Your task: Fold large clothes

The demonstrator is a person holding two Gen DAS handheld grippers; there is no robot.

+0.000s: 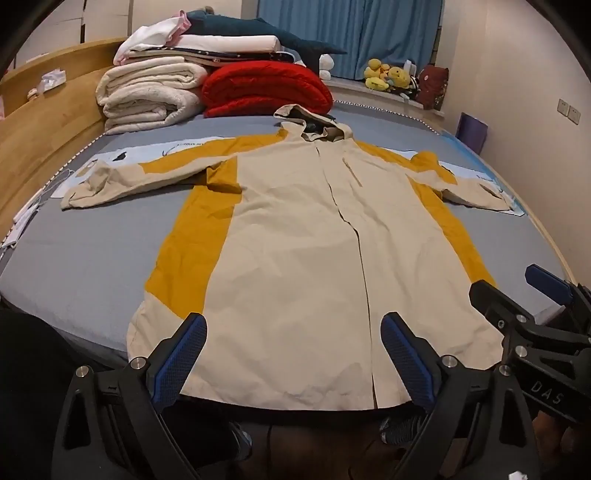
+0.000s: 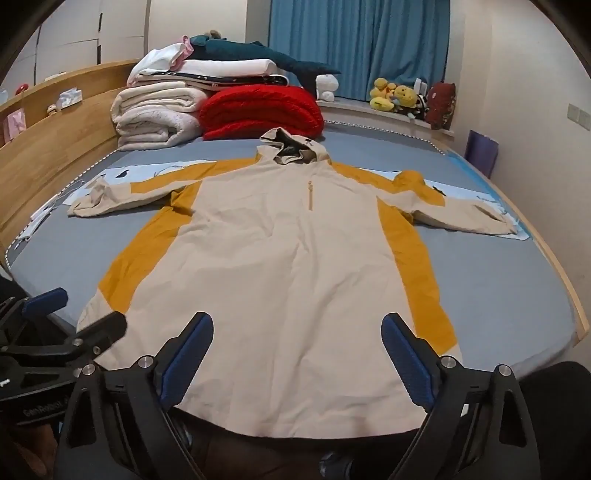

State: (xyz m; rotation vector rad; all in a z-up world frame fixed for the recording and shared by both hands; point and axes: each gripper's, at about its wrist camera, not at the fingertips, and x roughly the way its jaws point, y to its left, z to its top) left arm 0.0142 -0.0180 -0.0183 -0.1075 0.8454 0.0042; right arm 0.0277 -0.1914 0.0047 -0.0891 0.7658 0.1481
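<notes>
A large hooded jacket [image 1: 295, 229], beige with mustard-yellow side panels, lies spread flat and face up on the grey-blue bed [image 1: 74, 266]. Its sleeves stretch out to both sides and its hood points to the far end. My left gripper [image 1: 293, 318] hovers open over the hem's left half, nothing between its blue pads. My right gripper [image 2: 297, 318] hovers open over the right half of the jacket [image 2: 280, 258], also with nothing in it. Each gripper shows in the other's view, the right gripper [image 1: 504, 278] at the right edge and the left gripper [image 2: 90, 306] at the left edge.
Folded white quilts [image 1: 147, 96] and a red blanket [image 1: 266, 88] are stacked at the bed's far end, with a teal plush [image 1: 266, 33] on top. A wooden headboard [image 1: 44, 122] runs along the left. Plush toys [image 1: 388, 75] sit on the windowsill below blue curtains.
</notes>
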